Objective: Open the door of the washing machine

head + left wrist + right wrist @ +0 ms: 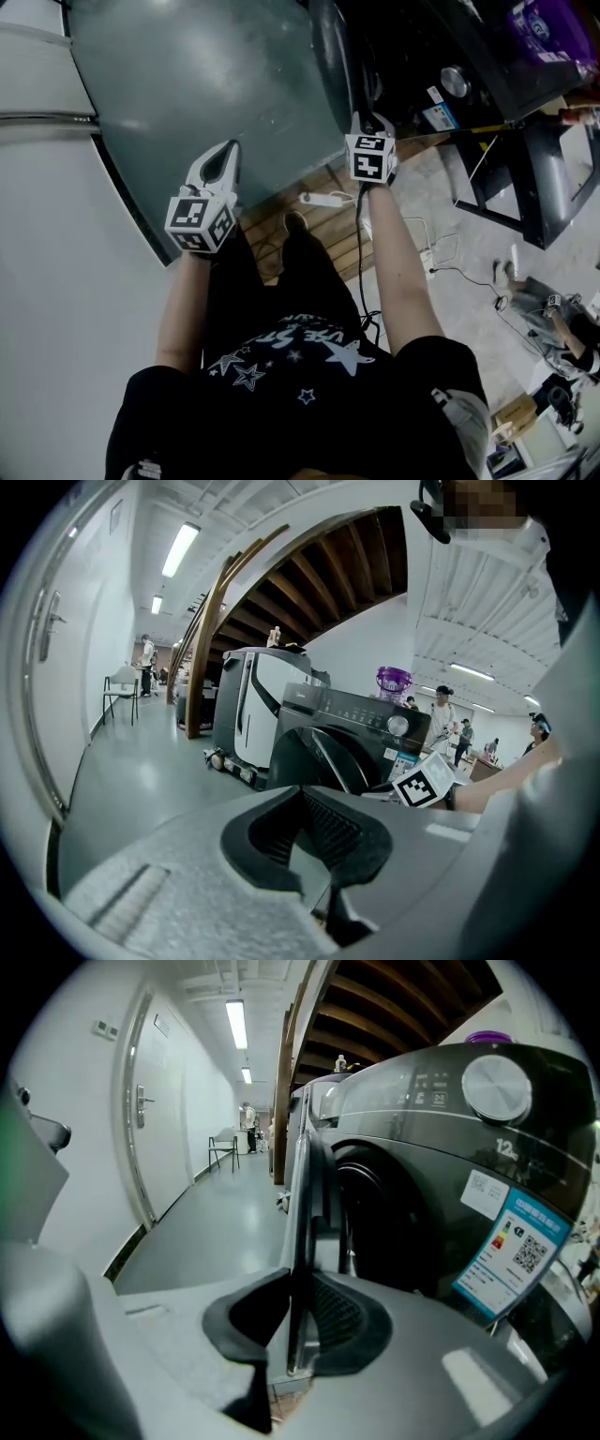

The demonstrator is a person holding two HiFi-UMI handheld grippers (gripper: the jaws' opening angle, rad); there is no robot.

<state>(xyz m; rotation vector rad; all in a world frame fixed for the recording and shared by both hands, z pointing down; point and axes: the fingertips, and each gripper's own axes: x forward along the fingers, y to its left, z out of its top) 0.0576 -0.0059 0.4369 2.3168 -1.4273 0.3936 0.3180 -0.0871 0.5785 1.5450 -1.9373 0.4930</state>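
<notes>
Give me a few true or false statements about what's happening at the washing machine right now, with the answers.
1. The right gripper is clamped on the edge of the door. True.
2. The door is fully closed. False: it stands ajar, and the dark drum opening shows beside it.
3. The left gripper also grips the door. False: its jaws are apart, with nothing between them, and it is off the door.
4. A blue-edged label is stuck on the front of the washing machine. True.
</notes>
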